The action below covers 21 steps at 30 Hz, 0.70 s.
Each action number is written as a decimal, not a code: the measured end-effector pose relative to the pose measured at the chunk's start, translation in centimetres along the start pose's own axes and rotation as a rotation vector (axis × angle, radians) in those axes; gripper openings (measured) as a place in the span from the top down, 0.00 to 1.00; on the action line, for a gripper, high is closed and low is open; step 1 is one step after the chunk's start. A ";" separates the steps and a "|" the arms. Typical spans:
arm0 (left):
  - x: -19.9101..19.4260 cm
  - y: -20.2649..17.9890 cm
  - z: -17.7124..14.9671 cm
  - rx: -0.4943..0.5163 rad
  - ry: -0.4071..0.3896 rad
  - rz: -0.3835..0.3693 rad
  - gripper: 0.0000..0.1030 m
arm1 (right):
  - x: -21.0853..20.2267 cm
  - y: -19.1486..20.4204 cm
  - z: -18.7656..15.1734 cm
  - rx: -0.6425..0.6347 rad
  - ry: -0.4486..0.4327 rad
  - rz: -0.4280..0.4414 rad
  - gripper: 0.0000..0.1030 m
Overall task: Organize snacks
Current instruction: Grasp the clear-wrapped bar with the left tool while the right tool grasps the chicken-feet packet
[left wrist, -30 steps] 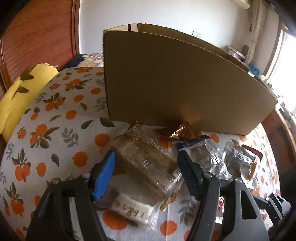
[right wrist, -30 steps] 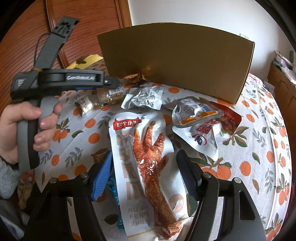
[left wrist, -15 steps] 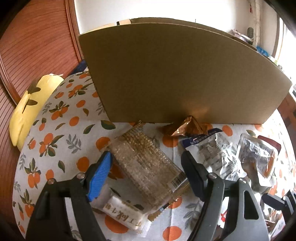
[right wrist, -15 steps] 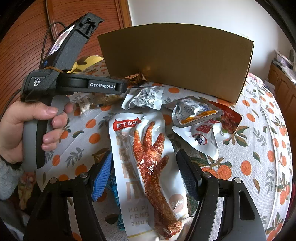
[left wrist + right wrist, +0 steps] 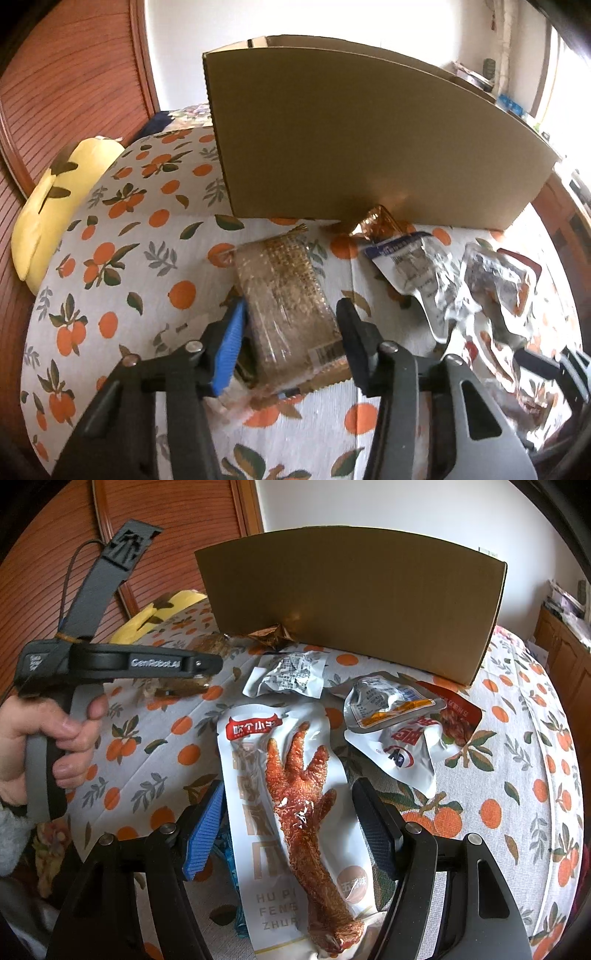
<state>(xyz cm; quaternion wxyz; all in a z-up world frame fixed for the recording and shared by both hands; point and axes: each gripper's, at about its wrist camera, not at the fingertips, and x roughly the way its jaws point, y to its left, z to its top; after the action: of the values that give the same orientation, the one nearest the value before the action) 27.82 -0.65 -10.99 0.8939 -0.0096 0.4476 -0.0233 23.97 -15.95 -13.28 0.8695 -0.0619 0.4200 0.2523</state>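
Observation:
A clear-wrapped brown snack bar pack (image 5: 284, 273) lies on the orange-print tablecloth (image 5: 129, 258) in front of the cardboard box (image 5: 362, 147). My left gripper (image 5: 291, 306) straddles its near half; the jaws are closing and both pads sit against its sides. From the right wrist view the left gripper (image 5: 207, 664) is held by a hand, with the brown pack under its tip. My right gripper (image 5: 290, 788) stands open over a long white chicken-foot packet (image 5: 303, 794), its pads apart from the packet's edges.
Silver packets (image 5: 288, 672) (image 5: 388, 701) and a red-and-white one (image 5: 406, 749) lie before the box (image 5: 351, 598). A gold wrapper (image 5: 376, 221) rests at the box's foot. A yellow cushion (image 5: 55, 199) sits at the table's left edge, with a wooden door behind.
The left jaws have narrowed onto the brown snack pack, which has turned to lie along the fingers. The right gripper and the chicken-foot packet have not moved.

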 end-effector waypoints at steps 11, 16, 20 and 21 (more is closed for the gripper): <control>-1.9 1.1 -1.7 -0.023 -0.030 -0.072 0.57 | 0.1 0.2 0.1 -0.012 0.008 -0.021 0.30; -3.5 1.0 -2.0 -0.013 -0.073 -0.098 0.58 | 0.4 0.6 0.1 -0.038 0.016 -0.054 0.30; -4.8 0.6 -2.2 0.015 -0.108 -0.112 0.58 | 0.5 0.7 0.2 -0.045 0.019 -0.065 0.30; -5.2 0.4 -2.3 0.023 -0.120 -0.116 0.58 | 0.5 0.7 0.2 -0.046 0.019 -0.066 0.30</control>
<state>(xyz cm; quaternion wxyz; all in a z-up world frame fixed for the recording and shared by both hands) 22.87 0.03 -8.18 0.9163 -0.0264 0.3916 -0.0795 24.05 -15.12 -13.43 0.8716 -0.0980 0.4202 0.2325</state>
